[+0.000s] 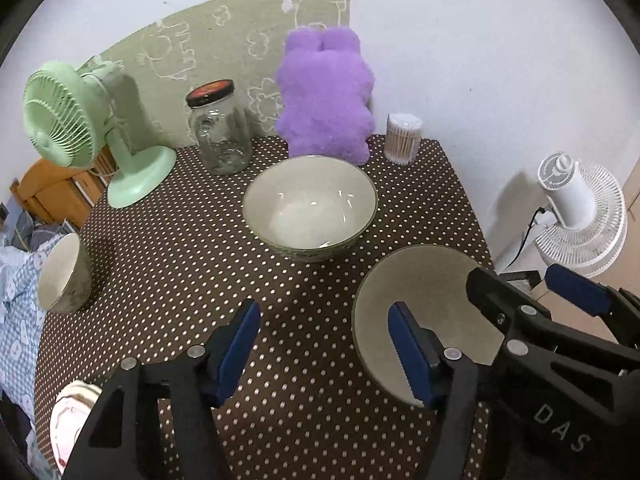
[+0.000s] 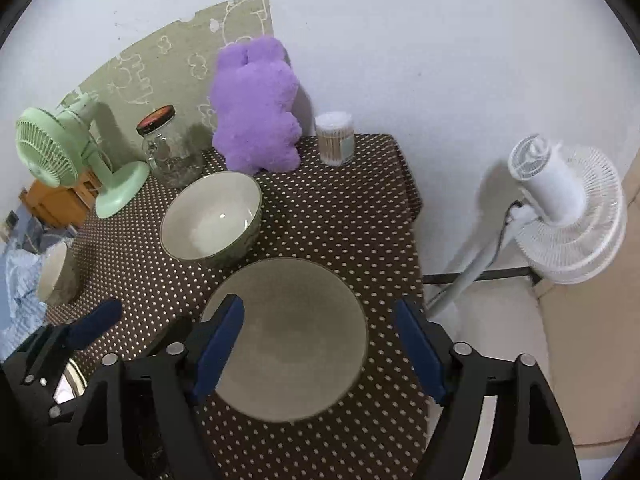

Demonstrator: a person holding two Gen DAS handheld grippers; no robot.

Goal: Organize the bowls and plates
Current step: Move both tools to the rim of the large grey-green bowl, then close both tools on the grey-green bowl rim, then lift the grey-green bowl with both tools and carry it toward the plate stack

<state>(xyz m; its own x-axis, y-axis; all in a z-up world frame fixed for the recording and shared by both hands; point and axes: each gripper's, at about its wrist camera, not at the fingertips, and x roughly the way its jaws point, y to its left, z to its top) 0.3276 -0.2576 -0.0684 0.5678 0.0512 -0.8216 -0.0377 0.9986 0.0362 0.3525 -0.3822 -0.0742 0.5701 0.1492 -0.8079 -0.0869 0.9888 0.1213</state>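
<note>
Blue-padded jaws on the right gripper [image 2: 320, 348] stand apart and empty, hovering over the grey plate [image 2: 292, 340], whose disc shows between them; whether a pad touches it I cannot tell. Beside it the left gripper [image 1: 324, 344] is also parted and holds nothing, with only the dotted brown tablecloth [image 1: 192, 264] beneath its gap and the plate's edge just past its right finger. Beyond both, the large bowl [image 2: 210, 216] sits upright near the table's middle, close to the plate but not stacked with it. A smaller bowl [image 1: 64, 272] rests at the left edge, well apart from the others, and a white dish with a pink pattern [image 1: 70, 420] peeks out under the left gripper. My judgement: nothing is gathered yet, so the sorting is at its start, with the plate the likely first pick
</note>
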